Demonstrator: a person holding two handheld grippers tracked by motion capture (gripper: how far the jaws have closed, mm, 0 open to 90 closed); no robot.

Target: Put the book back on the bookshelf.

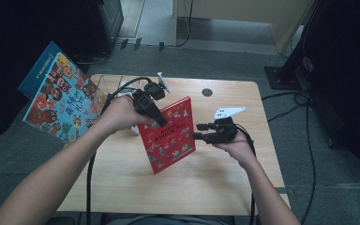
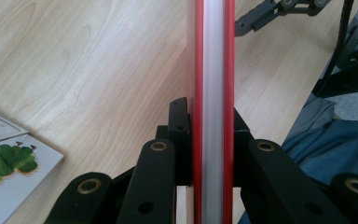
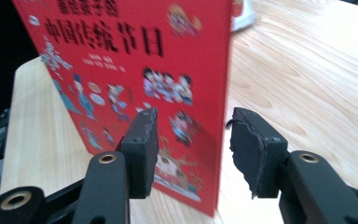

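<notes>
A red picture book (image 1: 171, 133) stands upright on the wooden table (image 1: 215, 187), tilted a little. My left gripper (image 1: 161, 123) is shut on its top left edge; in the left gripper view the book's edge (image 2: 213, 70) runs straight up between the two clamped jaws of that gripper (image 2: 212, 140). My right gripper (image 1: 199, 131) hovers open just off the book's right edge. In the right gripper view the red cover (image 3: 135, 70) stands close in front of the open gripper (image 3: 193, 140), and nothing is between its pads.
A large blue picture book (image 1: 58, 93) leans off the table's far left corner. Another book with a green caterpillar (image 2: 9, 172) lies flat on the table beside my left hand. A round hole (image 1: 207, 92) marks the table's far side. Cables trail from both grippers.
</notes>
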